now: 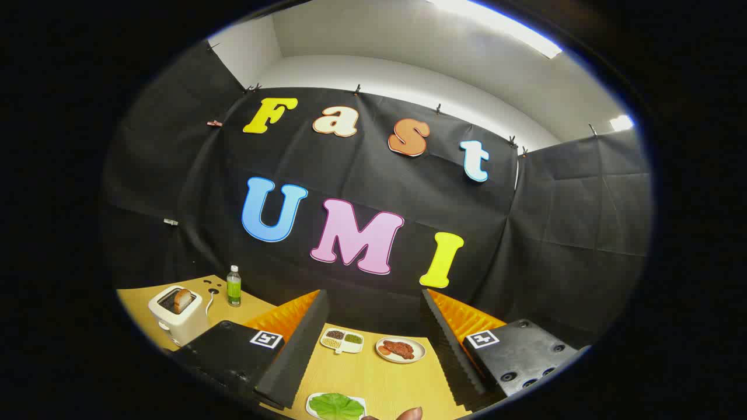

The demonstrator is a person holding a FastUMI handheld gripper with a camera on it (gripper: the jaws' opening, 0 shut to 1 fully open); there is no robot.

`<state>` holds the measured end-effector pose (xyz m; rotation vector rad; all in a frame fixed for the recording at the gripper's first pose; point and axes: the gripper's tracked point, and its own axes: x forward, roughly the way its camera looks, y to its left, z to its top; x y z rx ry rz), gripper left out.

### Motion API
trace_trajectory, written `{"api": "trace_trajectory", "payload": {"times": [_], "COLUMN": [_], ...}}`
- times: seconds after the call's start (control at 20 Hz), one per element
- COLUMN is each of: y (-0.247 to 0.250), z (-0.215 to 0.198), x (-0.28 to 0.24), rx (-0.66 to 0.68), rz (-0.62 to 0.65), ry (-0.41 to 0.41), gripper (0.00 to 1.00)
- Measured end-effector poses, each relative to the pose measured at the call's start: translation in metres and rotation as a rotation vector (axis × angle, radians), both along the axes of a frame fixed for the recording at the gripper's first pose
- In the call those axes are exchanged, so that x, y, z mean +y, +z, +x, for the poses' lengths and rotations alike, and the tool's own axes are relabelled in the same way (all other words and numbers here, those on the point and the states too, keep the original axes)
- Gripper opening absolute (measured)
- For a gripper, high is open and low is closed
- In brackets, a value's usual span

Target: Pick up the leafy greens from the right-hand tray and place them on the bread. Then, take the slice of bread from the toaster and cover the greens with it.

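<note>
The gripper (373,350) is held wide open; green leafy greens (336,406) are seen lying flat on a white tray (311,402) between its fingers, and a bread slice (182,300) stands upright in the white toaster (178,318).

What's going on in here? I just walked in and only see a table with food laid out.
A person holds a handheld gripper above a wooden table, fingers spread wide open and holding nothing. Between the fingers lie a tray of leafy greens, nearest the camera, then a divided dish of grains and a plate of meat beyond. A white toaster with a bread slice sticking up stands off to one side, near a green bottle. Nothing looks picked up yet.
</note>
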<state>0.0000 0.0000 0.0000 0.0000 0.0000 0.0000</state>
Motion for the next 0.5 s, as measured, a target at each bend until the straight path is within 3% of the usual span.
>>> {"api": "trace_trajectory", "payload": {"times": [0.5], "y": [-0.0049], "z": [0.0021], "x": [0.0042], "rx": [0.002], "rz": [0.003], "ry": [0.013], "gripper": [0.98]}}
